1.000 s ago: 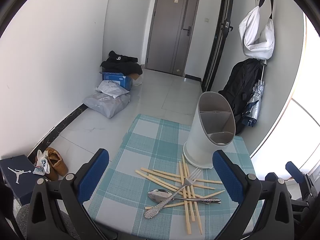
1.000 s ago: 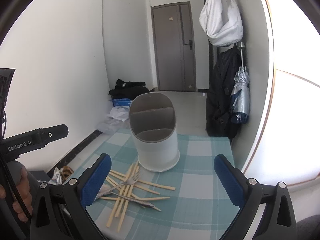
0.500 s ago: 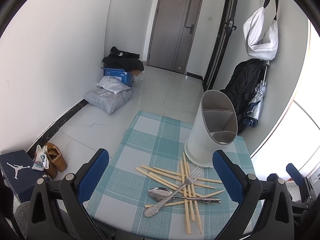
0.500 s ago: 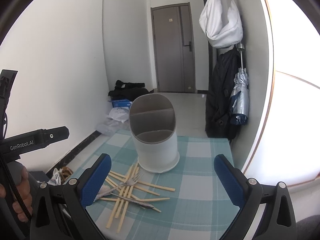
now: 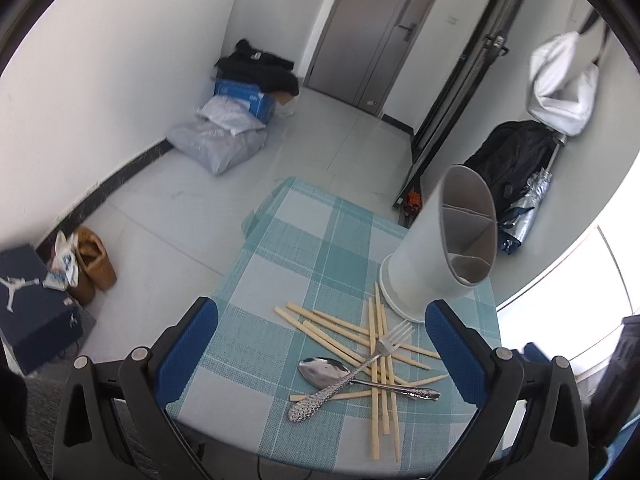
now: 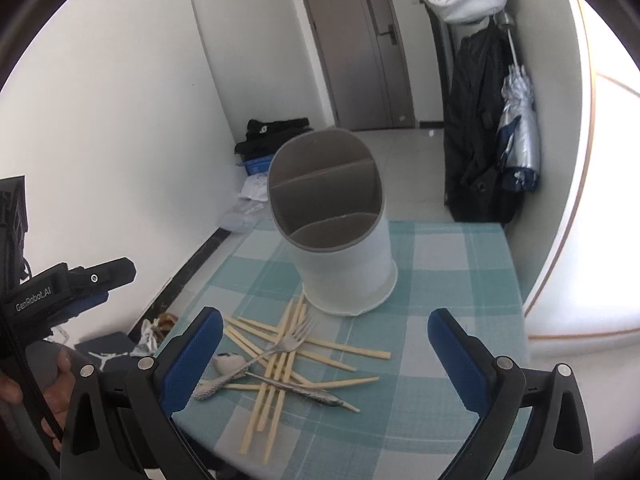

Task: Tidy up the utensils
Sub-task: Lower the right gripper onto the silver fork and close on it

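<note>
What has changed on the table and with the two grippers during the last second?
Only the cameras shifted: the left gripper tilted and moved a little, so the room looks rotated in its view, and the right gripper came slightly nearer the white holder. Nothing was grasped or released. Both grippers remain open and empty; the fork, spoon and chopsticks lie in the same pile.

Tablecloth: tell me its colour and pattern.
The tablecloth is a teal, pale grey and white check, clearest in the left wrist view.
</note>
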Action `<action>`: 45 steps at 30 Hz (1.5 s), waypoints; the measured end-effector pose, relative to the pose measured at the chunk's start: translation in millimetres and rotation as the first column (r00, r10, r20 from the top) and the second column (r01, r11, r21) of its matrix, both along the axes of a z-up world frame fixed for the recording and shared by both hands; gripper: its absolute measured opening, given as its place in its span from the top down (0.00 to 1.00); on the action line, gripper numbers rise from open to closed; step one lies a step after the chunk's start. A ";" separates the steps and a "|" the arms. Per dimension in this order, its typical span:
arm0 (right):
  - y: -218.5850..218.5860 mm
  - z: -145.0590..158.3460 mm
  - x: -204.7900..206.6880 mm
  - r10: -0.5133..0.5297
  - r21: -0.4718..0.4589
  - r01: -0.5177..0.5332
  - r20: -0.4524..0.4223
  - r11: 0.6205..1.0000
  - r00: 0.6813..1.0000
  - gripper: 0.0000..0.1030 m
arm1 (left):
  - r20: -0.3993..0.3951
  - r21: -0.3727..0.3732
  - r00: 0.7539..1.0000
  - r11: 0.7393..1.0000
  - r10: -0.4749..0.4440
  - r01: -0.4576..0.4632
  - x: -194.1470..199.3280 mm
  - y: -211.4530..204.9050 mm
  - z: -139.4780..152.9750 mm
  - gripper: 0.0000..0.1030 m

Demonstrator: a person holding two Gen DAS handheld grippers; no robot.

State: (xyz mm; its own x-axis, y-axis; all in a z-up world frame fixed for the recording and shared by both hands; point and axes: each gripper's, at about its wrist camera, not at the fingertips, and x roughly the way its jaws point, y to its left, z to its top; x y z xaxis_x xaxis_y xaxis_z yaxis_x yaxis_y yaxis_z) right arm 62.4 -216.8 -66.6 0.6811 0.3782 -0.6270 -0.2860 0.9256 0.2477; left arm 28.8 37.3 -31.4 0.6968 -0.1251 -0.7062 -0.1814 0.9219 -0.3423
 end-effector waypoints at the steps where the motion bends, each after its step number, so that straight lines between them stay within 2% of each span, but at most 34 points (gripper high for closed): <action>1: 1.5 -7.0 8.3 0.010 0.018 -0.010 -0.036 1.000 0.999 0.07 | -0.012 -0.016 1.000 1.000 0.009 -0.010 2.7 3.8 -1.8 0.01; 4: 3.4 -30.5 32.6 0.026 0.082 -0.012 -0.164 0.997 0.986 0.18 | -0.046 -0.064 0.998 0.997 0.036 -0.039 10.5 15.2 -7.9 0.01; 8: 9.4 -62.4 58.2 0.067 0.166 -0.017 -0.305 0.986 0.950 0.40 | -0.089 -0.103 0.995 0.993 0.053 -0.062 19.4 25.9 -14.1 0.01; 13: 19.1 -82.2 74.0 0.098 0.208 -0.023 -0.356 0.978 0.929 0.43 | -0.131 -0.135 0.990 0.988 0.057 -0.075 28.4 34.0 -22.2 0.01; 20: 29.2 -99.0 88.6 0.096 0.196 -0.017 -0.399 0.980 0.912 0.50 | -0.160 -0.145 0.986 0.986 0.054 -0.078 39.6 40.8 -28.1 0.01; 25: 27.7 -101.8 93.7 0.097 0.210 -0.009 -0.410 0.978 0.907 0.62 | -0.181 -0.139 0.982 0.987 0.053 -0.079 44.0 42.5 -31.7 0.01; 29: 30.3 -107.2 97.1 0.101 0.224 -0.006 -0.413 0.974 0.905 0.82 | -0.194 -0.129 0.979 0.988 0.056 -0.082 45.5 42.8 -33.6 0.01; 33: 29.0 -105.9 97.0 0.103 0.240 -0.005 -0.397 0.971 0.912 0.94 | -0.199 -0.112 0.978 0.990 0.059 -0.083 46.8 41.3 -34.7 0.01; 40: 26.9 -87.9 88.9 0.119 0.262 -0.030 -0.330 0.965 0.936 0.98 | -0.201 -0.075 0.977 0.994 0.068 -0.084 46.8 38.0 -35.3 0.01; 45: 28.3 -67.6 74.0 0.127 0.230 -0.067 -0.260 0.971 0.957 0.98 | -0.206 -0.046 0.975 0.995 0.078 -0.089 45.3 36.8 -37.0 0.01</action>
State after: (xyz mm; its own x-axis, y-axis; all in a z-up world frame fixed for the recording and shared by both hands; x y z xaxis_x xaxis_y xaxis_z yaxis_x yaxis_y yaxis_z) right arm 136.4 -188.4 -134.2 0.4503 0.5811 -0.6779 -0.2658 0.8120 0.5196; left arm 74.1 74.1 -68.4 0.5483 -0.1151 -0.8283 -0.3280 0.8815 -0.3397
